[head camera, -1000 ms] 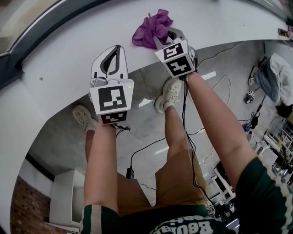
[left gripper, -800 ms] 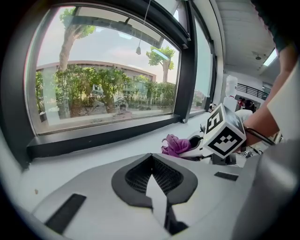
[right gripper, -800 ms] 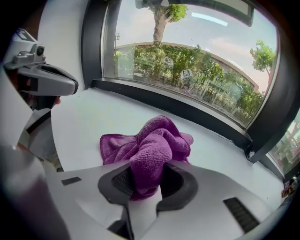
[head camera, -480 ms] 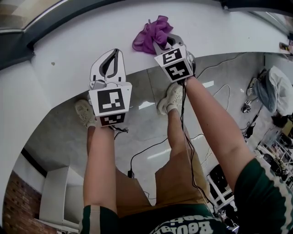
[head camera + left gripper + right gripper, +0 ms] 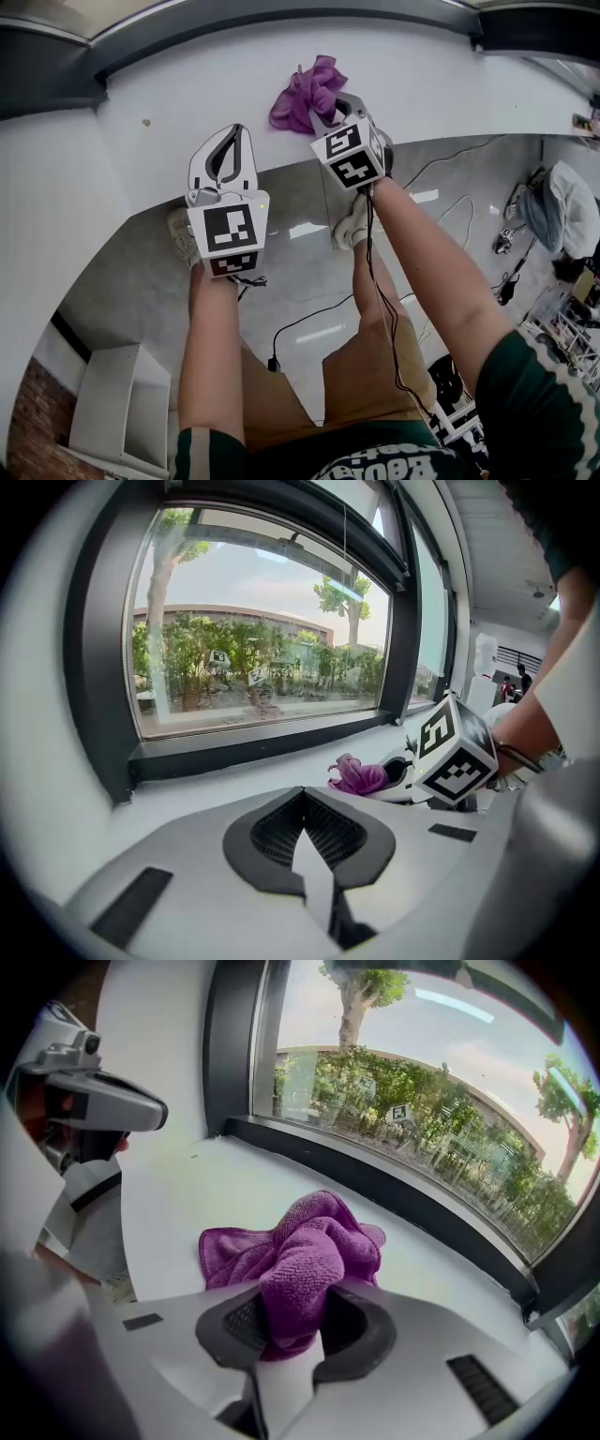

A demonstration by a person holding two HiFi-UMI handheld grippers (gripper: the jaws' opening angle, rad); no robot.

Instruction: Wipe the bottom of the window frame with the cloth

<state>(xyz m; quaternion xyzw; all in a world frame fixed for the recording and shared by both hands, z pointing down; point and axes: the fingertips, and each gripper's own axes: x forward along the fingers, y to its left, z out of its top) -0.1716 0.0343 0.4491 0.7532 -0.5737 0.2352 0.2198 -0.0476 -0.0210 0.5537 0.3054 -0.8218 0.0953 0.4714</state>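
Hovering shut and empty over the white sill [image 5: 422, 75], the left gripper [image 5: 236, 131] has barely moved; nor has the right gripper [image 5: 328, 103], clamped on the crumpled purple microfibre cloth [image 5: 305, 89]. That cloth sits short of the dark window-frame bottom [image 5: 422, 1218], so wiping seems not yet begun.

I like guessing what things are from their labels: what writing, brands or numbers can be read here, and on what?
Shirt: white print, cut off at the picture's edge, not readable.
Left gripper and right gripper: their cubes bear black-and-white square patterns, no words.
Signs beyond the window: too small to read.
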